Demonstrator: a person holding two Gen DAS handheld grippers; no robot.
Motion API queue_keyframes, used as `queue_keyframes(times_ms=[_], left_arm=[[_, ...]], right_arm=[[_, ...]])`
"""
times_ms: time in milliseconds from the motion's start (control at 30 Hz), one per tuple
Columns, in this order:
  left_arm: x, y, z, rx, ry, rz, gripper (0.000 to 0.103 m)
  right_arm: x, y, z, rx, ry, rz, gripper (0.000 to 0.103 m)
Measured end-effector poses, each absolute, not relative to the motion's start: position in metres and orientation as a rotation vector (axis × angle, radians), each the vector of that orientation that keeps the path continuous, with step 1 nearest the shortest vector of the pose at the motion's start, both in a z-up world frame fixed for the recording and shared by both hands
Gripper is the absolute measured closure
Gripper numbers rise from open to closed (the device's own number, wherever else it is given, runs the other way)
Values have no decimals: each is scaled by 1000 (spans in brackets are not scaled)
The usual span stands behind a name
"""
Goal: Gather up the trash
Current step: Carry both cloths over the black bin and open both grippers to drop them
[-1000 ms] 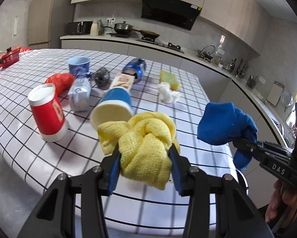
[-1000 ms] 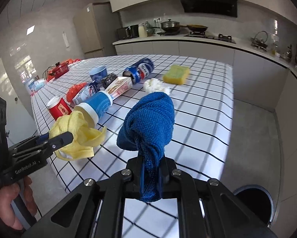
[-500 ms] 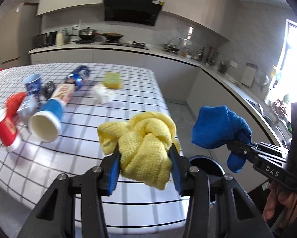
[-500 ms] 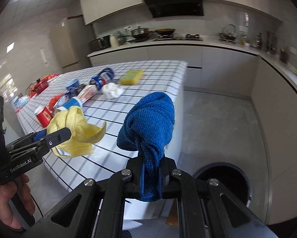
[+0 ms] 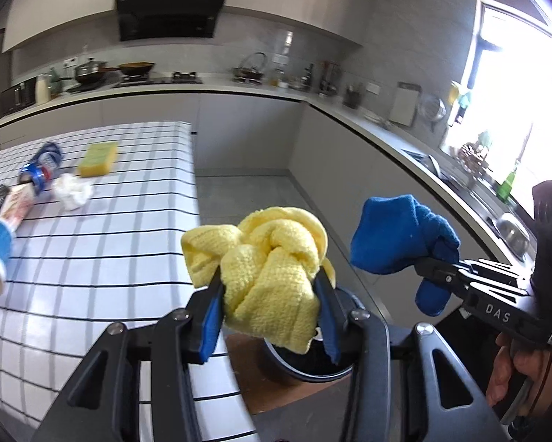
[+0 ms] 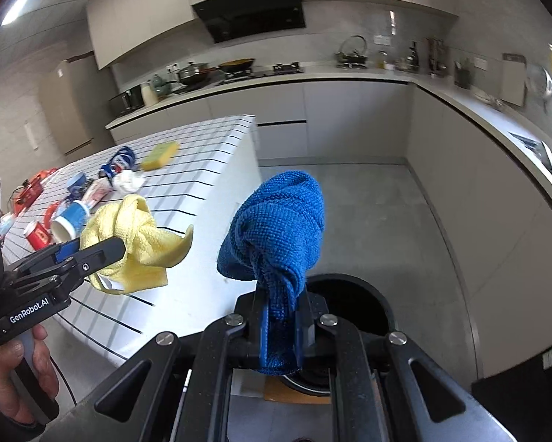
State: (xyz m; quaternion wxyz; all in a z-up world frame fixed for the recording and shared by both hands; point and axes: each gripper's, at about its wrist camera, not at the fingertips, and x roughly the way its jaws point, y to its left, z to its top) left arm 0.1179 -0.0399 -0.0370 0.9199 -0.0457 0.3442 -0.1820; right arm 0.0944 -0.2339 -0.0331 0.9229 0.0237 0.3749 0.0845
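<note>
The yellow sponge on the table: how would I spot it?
Start at the white grid-lined table and follow its far end toward the kitchen counter. The yellow sponge lies flat beyond the crumpled white tissue. It is the only flat rectangular block there, with a green top.

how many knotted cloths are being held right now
2: the yellow cloth in the left gripper, the blue cloth in the right gripper. None visible elsewhere.
</note>
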Motion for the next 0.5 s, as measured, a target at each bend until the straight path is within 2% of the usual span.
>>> queue_keyframes(times_ms=[500], left_arm=[[135,-126,-102,-34,862,-452,57]], right_arm=[[106,-308,-94,4,896,230,92]])
